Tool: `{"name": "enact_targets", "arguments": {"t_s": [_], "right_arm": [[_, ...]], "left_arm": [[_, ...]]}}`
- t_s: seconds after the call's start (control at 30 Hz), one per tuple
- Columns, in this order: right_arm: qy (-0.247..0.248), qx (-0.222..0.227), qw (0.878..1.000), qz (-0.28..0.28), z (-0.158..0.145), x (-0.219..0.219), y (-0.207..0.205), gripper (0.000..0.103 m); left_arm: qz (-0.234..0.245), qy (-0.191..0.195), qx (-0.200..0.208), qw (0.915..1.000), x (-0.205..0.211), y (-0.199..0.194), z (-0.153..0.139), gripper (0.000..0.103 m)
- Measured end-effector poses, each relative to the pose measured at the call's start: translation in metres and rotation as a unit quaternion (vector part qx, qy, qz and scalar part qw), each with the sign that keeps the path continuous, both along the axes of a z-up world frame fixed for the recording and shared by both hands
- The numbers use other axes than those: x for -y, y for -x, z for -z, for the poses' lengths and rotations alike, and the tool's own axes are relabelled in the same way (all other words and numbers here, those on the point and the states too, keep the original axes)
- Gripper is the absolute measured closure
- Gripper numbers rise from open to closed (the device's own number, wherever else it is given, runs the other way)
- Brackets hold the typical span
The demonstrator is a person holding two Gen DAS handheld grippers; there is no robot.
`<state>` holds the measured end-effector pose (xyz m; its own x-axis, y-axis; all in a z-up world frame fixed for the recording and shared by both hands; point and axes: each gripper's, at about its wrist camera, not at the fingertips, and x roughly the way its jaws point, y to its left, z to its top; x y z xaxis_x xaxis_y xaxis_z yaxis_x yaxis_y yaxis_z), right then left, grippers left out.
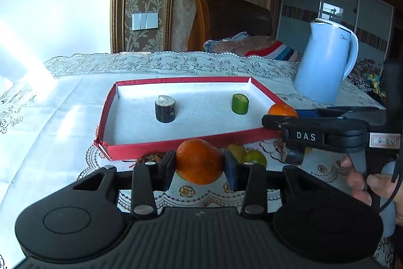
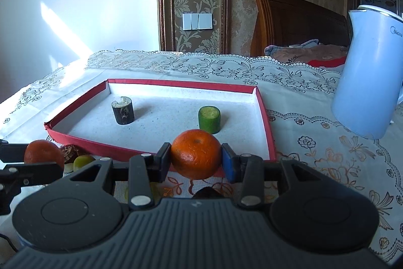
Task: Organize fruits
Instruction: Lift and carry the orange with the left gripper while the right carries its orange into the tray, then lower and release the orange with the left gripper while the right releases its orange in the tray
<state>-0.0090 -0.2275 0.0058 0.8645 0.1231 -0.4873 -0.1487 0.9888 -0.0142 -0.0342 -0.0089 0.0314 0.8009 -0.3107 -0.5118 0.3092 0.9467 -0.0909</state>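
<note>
Currently, each gripper pinches one round orange mandarin between its pads. The left gripper holds its mandarin just short of the near wall of the shallow red-walled, white-lined cardboard tray. The right gripper holds the second mandarin over the tray's near right corner.

Inside the tray stand a dark cut cane segment and a green cut cane segment, well apart.

Risk points:
- The fruit is round and smooth, and each pad bears on only a small part of the skin. A tilt or jolt could let a mandarin roll out of the grip.
- The tray wall is thin card. A low approach could catch the wall and shove the tray across the lace tablecloth.
- The green segment stands close behind the right mandarin. A release there could knock it over.
- The two grippers work side by side and could collide.
- The pale blue electric kettle stands near the tray's right side, so a wide swing could strike it.
</note>
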Motion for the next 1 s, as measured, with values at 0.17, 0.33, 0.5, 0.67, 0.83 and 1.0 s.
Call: {"name": "enact_targets", "arguments": {"t_s": [0.17, 0.33, 0.5, 0.67, 0.83, 1.0], "right_arm": [[0.012, -0.001, 1.000, 0.016, -0.001, -0.004, -0.024, 0.064], [0.024, -0.017, 0.999, 0.032, 0.006, -0.006, -0.054, 0.064], [0.026, -0.049, 0.998, 0.038, 0.018, -0.005, -0.077, 0.064], [0.032, -0.067, 0.996, 0.041, 0.028, -0.008, -0.092, 0.064], [0.041, -0.064, 0.996, 0.045, 0.030, -0.012, -0.098, 0.064], [0.038, -0.066, 0.996, 0.050, 0.029, -0.014, -0.108, 0.064]], "left_arm": [[-0.037, -0.006, -0.005, 0.9993, 0.004, -0.042, -0.001, 0.063], [-0.053, -0.019, -0.024, 0.9981, 0.015, -0.079, 0.007, 0.063], [-0.072, -0.025, -0.049, 0.9959, 0.016, -0.103, 0.020, 0.063], [-0.083, -0.018, -0.062, 0.9944, 0.010, -0.115, 0.026, 0.063], [-0.093, -0.026, -0.053, 0.9939, 0.013, -0.120, 0.027, 0.063], [-0.109, -0.035, -0.045, 0.9924, 0.016, -0.128, 0.029, 0.063]]}}
